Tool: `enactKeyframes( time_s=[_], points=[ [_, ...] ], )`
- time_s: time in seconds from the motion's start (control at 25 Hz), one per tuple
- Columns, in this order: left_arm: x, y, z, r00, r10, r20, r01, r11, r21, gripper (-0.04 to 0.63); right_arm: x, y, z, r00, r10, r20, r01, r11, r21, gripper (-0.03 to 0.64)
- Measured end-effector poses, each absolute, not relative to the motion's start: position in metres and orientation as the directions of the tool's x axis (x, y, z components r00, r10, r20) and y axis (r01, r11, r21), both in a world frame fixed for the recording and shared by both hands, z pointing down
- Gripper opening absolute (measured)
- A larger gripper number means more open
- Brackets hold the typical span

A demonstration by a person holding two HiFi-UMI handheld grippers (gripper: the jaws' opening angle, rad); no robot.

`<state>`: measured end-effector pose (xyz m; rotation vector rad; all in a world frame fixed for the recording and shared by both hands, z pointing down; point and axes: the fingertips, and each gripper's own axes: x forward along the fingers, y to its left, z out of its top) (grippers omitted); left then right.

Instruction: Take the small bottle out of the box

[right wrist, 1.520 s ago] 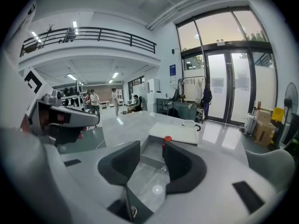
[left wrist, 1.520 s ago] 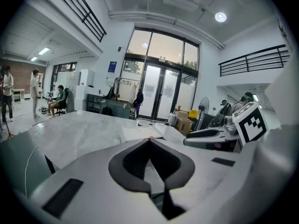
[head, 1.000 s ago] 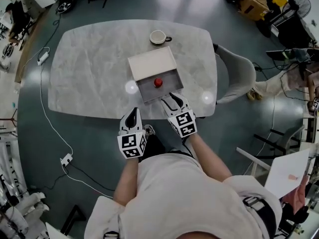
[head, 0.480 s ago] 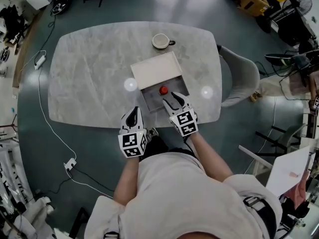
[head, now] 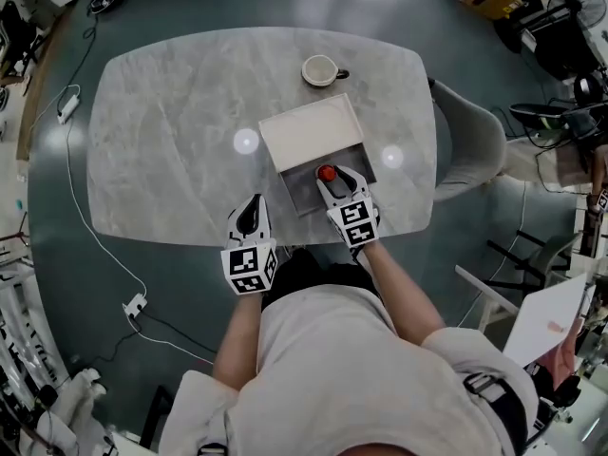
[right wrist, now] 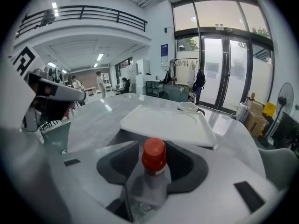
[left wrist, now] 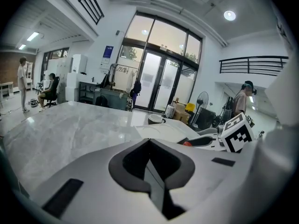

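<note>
A small clear bottle with a red cap (head: 327, 173) (right wrist: 154, 156) stands in the open grey box (head: 302, 186) near the table's front edge. My right gripper (head: 332, 182) reaches into the box, its jaws shut on the bottle's body from both sides. The bottle's base is hidden between the jaws, and whether it is off the box floor cannot be told. My left gripper (head: 252, 205) (left wrist: 149, 143) hovers at the table's near edge, left of the box. It is shut and holds nothing.
The box's white lid (head: 312, 131) (right wrist: 163, 122) lies just behind the box, with a white cup (head: 323, 69) beyond it. The marble table (head: 171, 112) is oval. A grey chair (head: 470, 141) stands at its right. A cable with a power strip (head: 133, 304) lies on the floor.
My right gripper has moved forward into the box and its spread jaws have come together around the bottle. The left gripper has stayed at the table's edge.
</note>
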<state>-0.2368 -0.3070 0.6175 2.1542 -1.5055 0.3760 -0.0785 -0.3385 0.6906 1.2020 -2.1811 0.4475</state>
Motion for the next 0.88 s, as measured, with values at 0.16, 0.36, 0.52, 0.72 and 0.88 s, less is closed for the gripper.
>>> enactKeyframes(
  time_s=[0.16, 0.36, 0.52, 0.72, 0.88],
  points=[
    [-0.247, -0.315, 0.625, 0.350, -0.795, 0.496, -0.935, -0.269, 0.229, 0.023, -0.083, -0.354, 0.698, -0.380, -0.656, 0.652, -0.851, 0.524, 0.031, 0.172],
    [-0.248, -0.312, 0.620, 0.356, -0.793, 0.495, -0.933, -0.273, 0.233, 0.023, -0.088, -0.355, 0.692, -0.388, -0.659, 0.644, -0.836, 0.546, 0.055, 0.156],
    [-0.246, -0.317, 0.605, 0.344, -0.814, 0.469, -0.937, -0.263, 0.230, 0.023, -0.090, -0.356, 0.680, -0.414, -0.660, 0.627, -0.833, 0.552, 0.030, 0.156],
    [-0.242, -0.317, 0.590, 0.311, -0.839, 0.446, -0.947, -0.236, 0.215, 0.023, -0.092, -0.355, 0.656, -0.461, -0.658, 0.595, -0.810, 0.585, 0.019, 0.156],
    [-0.233, -0.320, 0.579, 0.289, -0.857, 0.427, -0.954, -0.218, 0.207, 0.023, -0.088, -0.355, 0.634, -0.484, -0.668, 0.566, -0.803, 0.596, 0.017, 0.156]
  ],
)
